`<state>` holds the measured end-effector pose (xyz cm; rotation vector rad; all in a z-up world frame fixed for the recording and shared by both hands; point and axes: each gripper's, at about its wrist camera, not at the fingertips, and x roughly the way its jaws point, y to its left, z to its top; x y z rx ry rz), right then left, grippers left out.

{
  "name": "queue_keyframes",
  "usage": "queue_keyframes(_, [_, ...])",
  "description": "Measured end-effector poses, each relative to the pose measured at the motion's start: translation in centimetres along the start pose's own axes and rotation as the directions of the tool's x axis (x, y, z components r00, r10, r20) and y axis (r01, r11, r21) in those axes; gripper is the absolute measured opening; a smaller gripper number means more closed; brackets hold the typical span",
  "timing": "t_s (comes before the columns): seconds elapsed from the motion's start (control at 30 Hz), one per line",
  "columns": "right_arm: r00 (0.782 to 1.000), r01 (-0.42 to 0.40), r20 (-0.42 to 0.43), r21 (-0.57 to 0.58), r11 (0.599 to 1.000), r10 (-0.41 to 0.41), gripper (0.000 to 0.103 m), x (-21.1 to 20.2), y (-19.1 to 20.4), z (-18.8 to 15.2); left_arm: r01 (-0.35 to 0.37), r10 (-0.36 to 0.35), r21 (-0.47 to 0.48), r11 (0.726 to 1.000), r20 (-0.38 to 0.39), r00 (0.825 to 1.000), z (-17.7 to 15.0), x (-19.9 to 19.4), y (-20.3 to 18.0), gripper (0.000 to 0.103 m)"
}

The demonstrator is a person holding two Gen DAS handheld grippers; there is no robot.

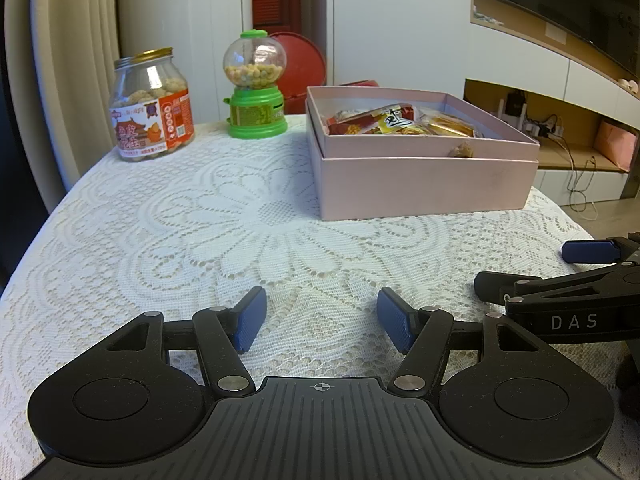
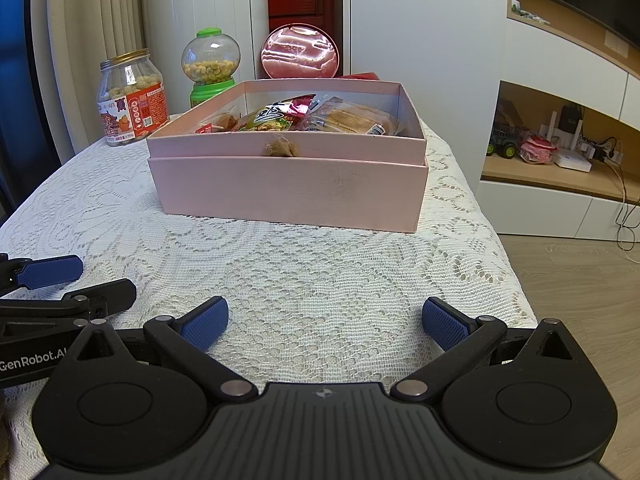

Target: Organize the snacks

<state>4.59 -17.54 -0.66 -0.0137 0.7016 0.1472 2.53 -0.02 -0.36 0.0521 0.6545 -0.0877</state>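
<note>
A pink box [image 1: 424,184] [image 2: 288,188] stands open on the lace tablecloth [image 1: 224,232] and holds several wrapped snack packets [image 1: 396,122] [image 2: 304,118]. A clear jar of snacks with a gold lid [image 1: 151,106] [image 2: 131,100] and a green candy dispenser [image 1: 256,86] [image 2: 210,68] stand at the table's far left. My left gripper [image 1: 322,318] is open and empty, low over the cloth in front of the box. My right gripper [image 2: 325,322] is open and empty, near the front edge. Each gripper shows in the other's view [image 1: 560,276] [image 2: 64,284].
A round red tin [image 1: 300,64] [image 2: 300,53] leans against the wall behind the box. The table's right edge [image 2: 516,280] drops to a wooden floor. A low shelf with toys and cables [image 2: 552,148] is at the right.
</note>
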Motion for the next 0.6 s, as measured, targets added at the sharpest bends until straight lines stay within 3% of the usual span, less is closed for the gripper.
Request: queue_keyframes(0.6, [1.000, 0.003, -0.001, -0.005, 1.000, -0.003, 0.103, 0.13, 0.16, 0.00, 0.005, -0.005, -0.006, 1.000, 0.003, 1.000, 0.02, 0.06, 0.06, 0.068])
